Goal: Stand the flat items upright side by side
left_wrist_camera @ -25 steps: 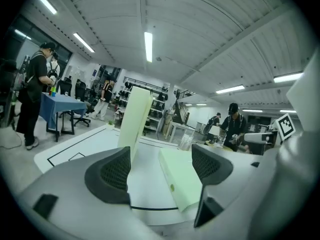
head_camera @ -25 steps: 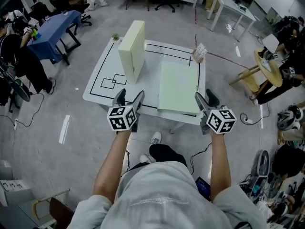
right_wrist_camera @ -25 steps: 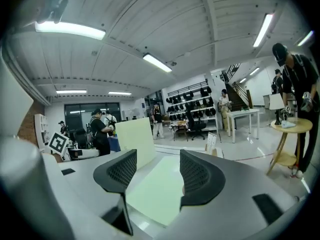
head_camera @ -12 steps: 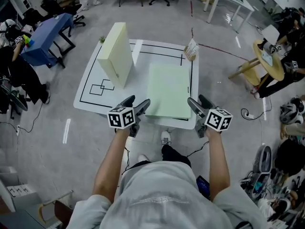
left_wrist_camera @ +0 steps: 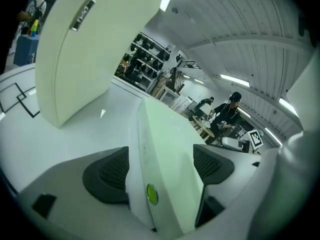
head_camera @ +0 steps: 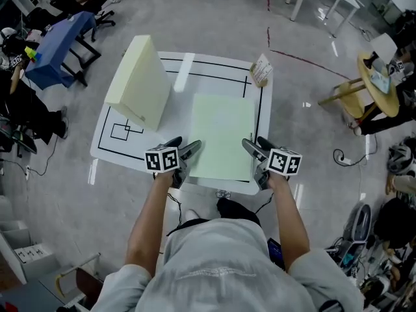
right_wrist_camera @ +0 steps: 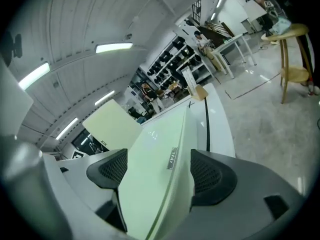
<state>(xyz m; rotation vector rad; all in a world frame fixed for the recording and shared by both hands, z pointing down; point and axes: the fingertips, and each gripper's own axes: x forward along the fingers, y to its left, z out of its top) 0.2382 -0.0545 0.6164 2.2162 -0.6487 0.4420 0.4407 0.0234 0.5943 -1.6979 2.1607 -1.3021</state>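
Note:
A pale green flat box [head_camera: 221, 135] lies on the white table [head_camera: 214, 77], its near edge by the table's front. To the left a pale yellow box [head_camera: 136, 80] stands upright. My left gripper [head_camera: 185, 151] straddles the green box's near left corner [left_wrist_camera: 165, 149], a pad on each side, no squeeze visible. My right gripper [head_camera: 253, 149] is at the near right corner. Its jaws are opening, with the box's edge [right_wrist_camera: 155, 149] between them. In the left gripper view the yellow box [left_wrist_camera: 90, 44] rises just beyond. It also shows far off in the right gripper view [right_wrist_camera: 112, 126].
A small card stand [head_camera: 262, 70] sits at the table's far right corner. Black lines mark the tabletop. A wooden stool [head_camera: 374, 86] stands to the right and a blue table [head_camera: 62, 41] to the left. Seated people and cables ring the floor.
Both grippers have moved forward from in front of the table onto the green box's near corners. The right jaws have spread wider. Neither box has shifted on the table.

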